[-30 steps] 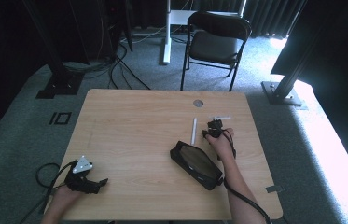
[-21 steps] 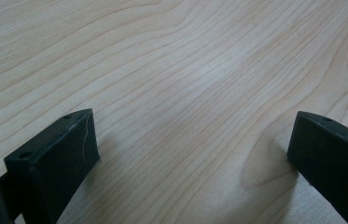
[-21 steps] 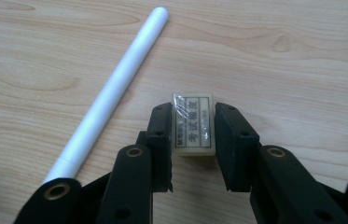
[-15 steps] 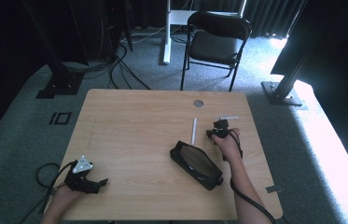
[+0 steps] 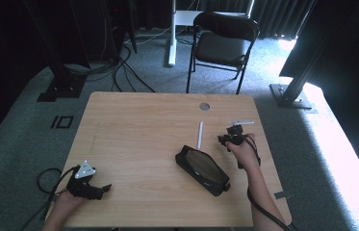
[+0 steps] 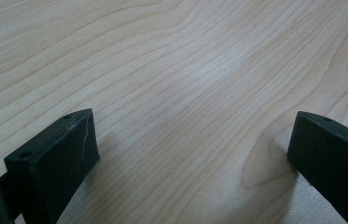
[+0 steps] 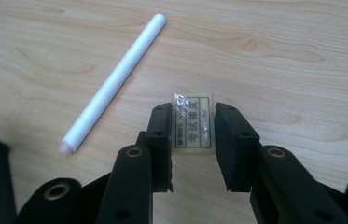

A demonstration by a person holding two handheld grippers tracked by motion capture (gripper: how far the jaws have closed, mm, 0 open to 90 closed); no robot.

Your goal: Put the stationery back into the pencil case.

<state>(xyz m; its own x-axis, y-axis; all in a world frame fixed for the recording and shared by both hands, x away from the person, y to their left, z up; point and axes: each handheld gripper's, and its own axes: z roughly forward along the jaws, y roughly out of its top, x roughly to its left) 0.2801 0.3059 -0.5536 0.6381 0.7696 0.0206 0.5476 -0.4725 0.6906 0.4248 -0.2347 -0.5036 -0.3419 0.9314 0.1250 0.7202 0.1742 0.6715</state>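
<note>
the right hand-held gripper (image 7: 192,135) clamps a small wrapped eraser (image 7: 191,122) between its two black jaws, the clear film over its printed label catching the light. in the high view this hand-held gripper (image 5: 232,136) is held above the right part of the pale wood-grain surface (image 5: 138,125), so the eraser sits off the wood, in the jaws. just beyond the eraser a slim white stick (image 7: 114,83), round and matte with one end rounded, lies flat on the surface at a slant, apart from the jaws. from above the white stick (image 5: 199,134) lies between the hand-held gripper and a flat black pencil case (image 5: 203,170), a soft oblong pouch lying at an angle near the person's right forearm. a thin pale strip (image 5: 242,123) lies just past the right hand-held gripper. a small round grey cap (image 5: 204,106) is set into the far middle of the surface. the left hand-held gripper (image 5: 88,181), grey plate on top, rests at the near left corner with its jaws wide apart over bare wood. a black folding chair (image 5: 223,45) stands on grey carpet beyond the surface.
</note>
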